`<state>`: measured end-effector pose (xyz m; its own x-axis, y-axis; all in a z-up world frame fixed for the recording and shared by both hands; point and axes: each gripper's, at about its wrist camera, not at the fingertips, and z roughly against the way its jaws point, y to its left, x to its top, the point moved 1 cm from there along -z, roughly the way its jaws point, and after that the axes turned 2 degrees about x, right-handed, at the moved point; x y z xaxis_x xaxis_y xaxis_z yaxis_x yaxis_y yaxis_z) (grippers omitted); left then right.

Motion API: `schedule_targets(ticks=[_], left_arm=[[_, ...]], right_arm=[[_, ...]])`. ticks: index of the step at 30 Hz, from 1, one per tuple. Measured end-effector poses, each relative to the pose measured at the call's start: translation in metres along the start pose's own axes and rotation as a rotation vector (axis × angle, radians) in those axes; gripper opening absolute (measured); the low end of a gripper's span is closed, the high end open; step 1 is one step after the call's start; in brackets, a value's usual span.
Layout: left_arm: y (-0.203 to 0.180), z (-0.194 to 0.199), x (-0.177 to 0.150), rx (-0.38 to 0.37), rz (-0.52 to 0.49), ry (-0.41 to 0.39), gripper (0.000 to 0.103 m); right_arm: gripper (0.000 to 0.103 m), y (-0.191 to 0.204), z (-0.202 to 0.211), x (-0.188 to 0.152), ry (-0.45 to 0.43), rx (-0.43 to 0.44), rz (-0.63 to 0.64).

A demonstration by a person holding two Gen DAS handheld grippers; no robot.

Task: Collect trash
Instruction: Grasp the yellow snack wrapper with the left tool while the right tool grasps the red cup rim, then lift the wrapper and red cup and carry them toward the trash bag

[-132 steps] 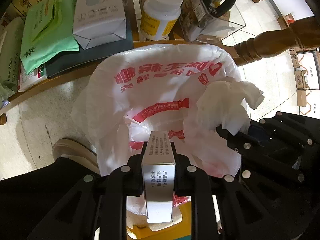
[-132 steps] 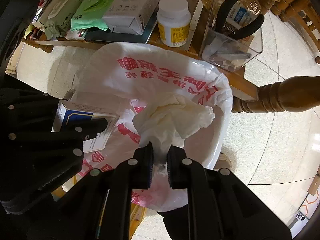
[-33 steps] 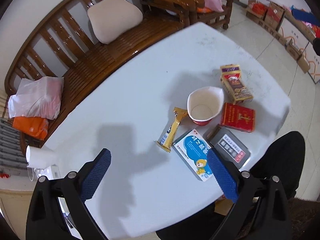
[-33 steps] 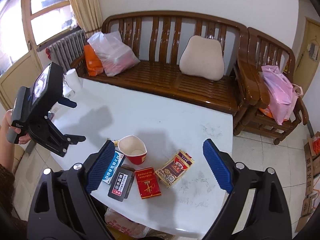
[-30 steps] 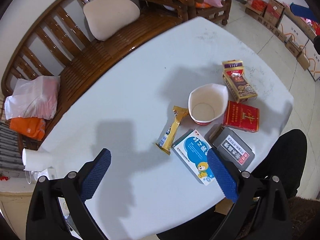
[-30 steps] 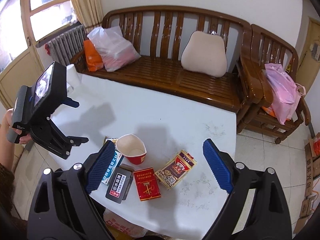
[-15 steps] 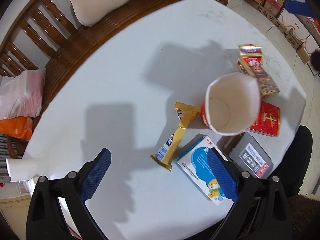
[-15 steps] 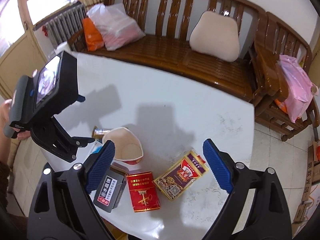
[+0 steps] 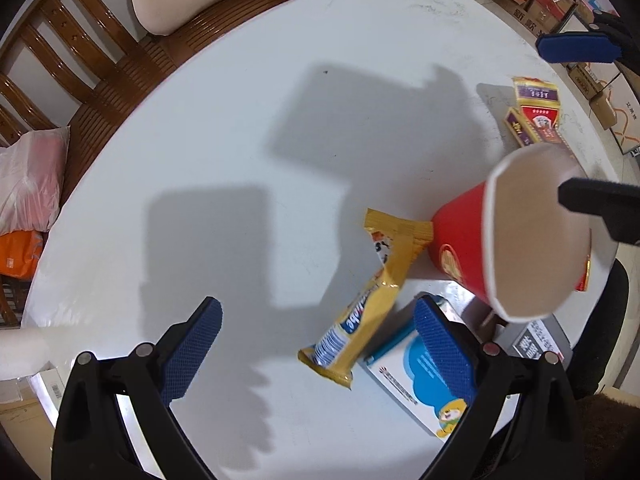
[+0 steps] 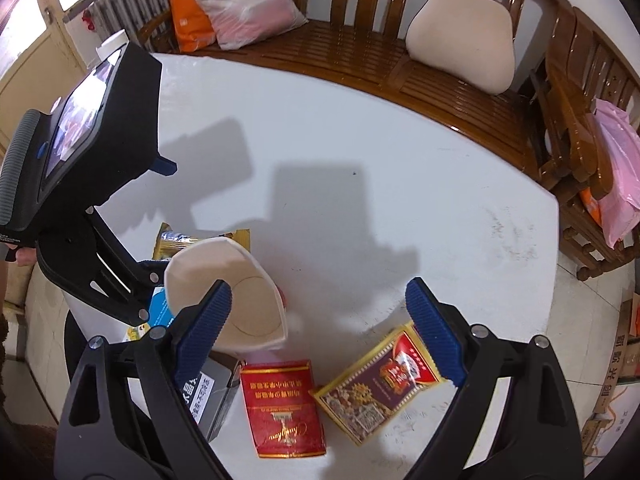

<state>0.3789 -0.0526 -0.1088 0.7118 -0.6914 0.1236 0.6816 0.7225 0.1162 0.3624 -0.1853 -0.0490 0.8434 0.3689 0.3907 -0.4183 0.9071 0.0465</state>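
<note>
A: Our left gripper (image 9: 316,332) hangs jaws apart and empty over the white table (image 9: 224,128), with the yellow snack wrapper (image 9: 372,300) lying flat between its fingers and the blue-and-white medicine box (image 9: 416,380) under the right finger.

B: Then we centre on the wrapper and pinch across its narrow width. It looks thin and slippery, so the pads must meet it low, close to the tabletop.

A: Our right gripper (image 10: 320,312) is also spread wide, its jaws just beginning to close, with nothing pressed between them. The dented red paper cup (image 10: 240,300) stands by its left finger, and the red cigarette pack (image 10: 284,408) and the gold-edged pack (image 10: 376,380) lie between and below.

B: We should pick one pack and straddle it squarely, clear of the cup's rim.

A: The grey box (image 10: 204,404) is half hidden behind our finger, and its print is too small to read. The trash bag is in neither view.
</note>
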Motion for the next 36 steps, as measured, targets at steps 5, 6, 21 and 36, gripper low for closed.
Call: schedule_targets(ticks=[5, 6, 21, 36], left_arm=[[0.005, -0.013, 0.003, -0.011, 0.002, 0.015, 0.094], [0.005, -0.015, 0.003, -0.014, 0.004, 0.017, 0.094], [0.009, -0.028, 0.007, -0.093, 0.001, 0.022, 0.066], [-0.011, -0.018, 0.002, -0.062, 0.066, 0.014, 0.015]], right_arm=[[0.077, 0.002, -0.019, 0.004, 0.042, 0.015, 0.004], [0.075, 0.002, -0.021, 0.004, 0.048, 0.018, 0.004], [0.028, 0.008, -0.041, 0.005, 0.089, 0.086, -0.003], [0.005, 0.013, -0.038, 0.003, 0.077, 0.051, -0.02]])
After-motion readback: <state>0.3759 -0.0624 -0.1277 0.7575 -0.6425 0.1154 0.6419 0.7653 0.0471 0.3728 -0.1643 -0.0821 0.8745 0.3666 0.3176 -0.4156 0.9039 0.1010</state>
